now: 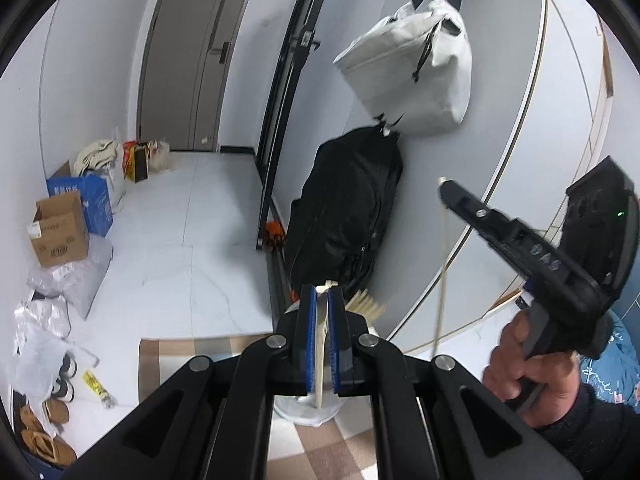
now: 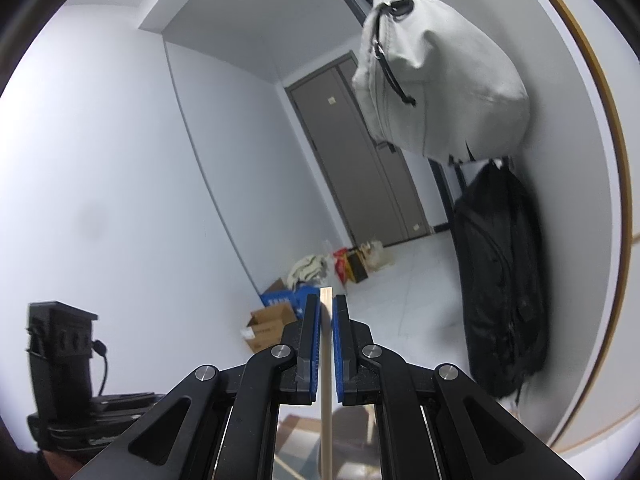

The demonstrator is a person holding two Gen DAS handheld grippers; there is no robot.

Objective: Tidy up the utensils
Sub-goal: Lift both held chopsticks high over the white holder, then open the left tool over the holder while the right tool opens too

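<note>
My left gripper is shut on a flat cream-white utensil, which hangs down between the blue pads. Directly below it stands a white holder on a checkered cloth, with a fan of pale sticks showing behind the right finger. My right gripper is shut on a thin wooden chopstick that runs upright between its pads. In the left wrist view the right gripper is up at the right, held by a hand, with the chopstick dangling below it.
A white bag and a black bag hang on the wall just ahead. Cardboard boxes, plastic bags and shoes line the floor at the left. A grey door closes the far end.
</note>
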